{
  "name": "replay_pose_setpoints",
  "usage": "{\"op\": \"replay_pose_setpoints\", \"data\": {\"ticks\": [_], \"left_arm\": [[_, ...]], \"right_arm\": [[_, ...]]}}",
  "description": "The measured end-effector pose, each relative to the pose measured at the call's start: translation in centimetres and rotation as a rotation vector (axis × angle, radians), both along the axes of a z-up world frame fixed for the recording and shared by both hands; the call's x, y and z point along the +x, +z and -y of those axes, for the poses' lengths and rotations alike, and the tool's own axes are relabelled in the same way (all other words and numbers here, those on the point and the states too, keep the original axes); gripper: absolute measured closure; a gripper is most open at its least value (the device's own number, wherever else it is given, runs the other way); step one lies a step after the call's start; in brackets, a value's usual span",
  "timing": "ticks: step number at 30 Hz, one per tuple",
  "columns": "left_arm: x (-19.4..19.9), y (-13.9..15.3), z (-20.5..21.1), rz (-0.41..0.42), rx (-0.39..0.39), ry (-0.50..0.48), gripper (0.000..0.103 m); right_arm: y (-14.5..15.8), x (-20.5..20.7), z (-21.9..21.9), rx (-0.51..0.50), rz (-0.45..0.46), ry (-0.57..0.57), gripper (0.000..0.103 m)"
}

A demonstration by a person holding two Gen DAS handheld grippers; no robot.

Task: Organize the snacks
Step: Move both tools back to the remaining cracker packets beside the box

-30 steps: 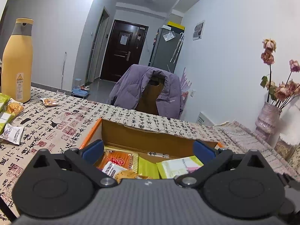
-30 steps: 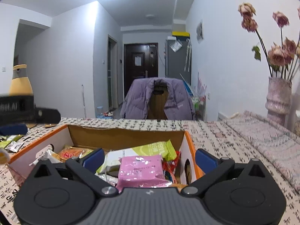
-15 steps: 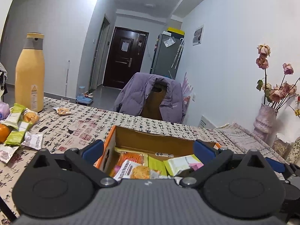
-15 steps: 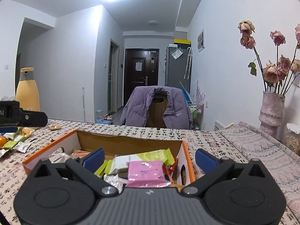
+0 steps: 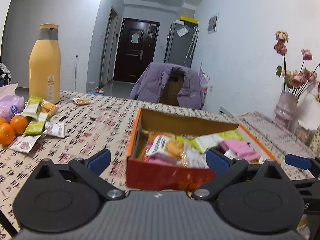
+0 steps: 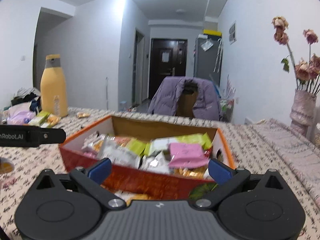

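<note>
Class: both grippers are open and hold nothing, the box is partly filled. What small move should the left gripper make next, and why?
Probably swing the left gripper leftward toward the loose packets beside the oranges. They lie on the tablecloth outside the orange box, and its fingers are open and empty.

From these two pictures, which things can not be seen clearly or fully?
- Snack box: near wall smeared by motion blur in both wrist views, print unreadable.
- Packets deep in the box: covered by the pink packet and others.
- Yellow bottle: label too small to read.
- Oranges: cut by the left view's edge.
- Right claw: body hides the table below.
</note>
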State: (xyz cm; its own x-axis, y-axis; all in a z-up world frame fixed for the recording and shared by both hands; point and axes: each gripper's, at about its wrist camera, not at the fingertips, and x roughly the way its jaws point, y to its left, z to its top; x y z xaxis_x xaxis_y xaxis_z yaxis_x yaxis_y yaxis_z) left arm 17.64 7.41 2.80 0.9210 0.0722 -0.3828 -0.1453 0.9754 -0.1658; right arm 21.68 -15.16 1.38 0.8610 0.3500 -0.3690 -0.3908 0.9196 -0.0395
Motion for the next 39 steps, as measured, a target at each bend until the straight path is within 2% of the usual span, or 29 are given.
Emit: {"op": "replay_pose_setpoints", "data": {"ticks": [7, 14, 20, 26, 39], "left_arm": [[-1.3, -2.2, -1.0, -0.079, 0.028, -0.015, 0.000], [-1.1, -4.5, -2.0, -0.148, 0.029, -0.012, 0.000], [-0.8, -5.5, -2.7, -0.164, -0.014, -0.010, 0.000], [-0.8, -5.9, -3.5, -0.173, -0.068, -0.006, 0.000], [-0.8, -6.1, -3.7, -0.174, -0.088, -0.013, 0.000]], "right_arm": [[-2.2, -0.2, -1.2, -0.053, -0.099, -0.002, 0.000], [-3.9, 1.5, -3.0, -0.097, -0.209, -0.017, 0.000], [-5.0, 3.0, -4.5, -0.139, -0.266, -0.033, 0.000], [-6.2, 4.7, -5.0, -0.105, -0.362, -0.017, 0.000], [-6.5, 5.2, -5.1, -0.090, -0.349, -0.036, 0.000]]}}
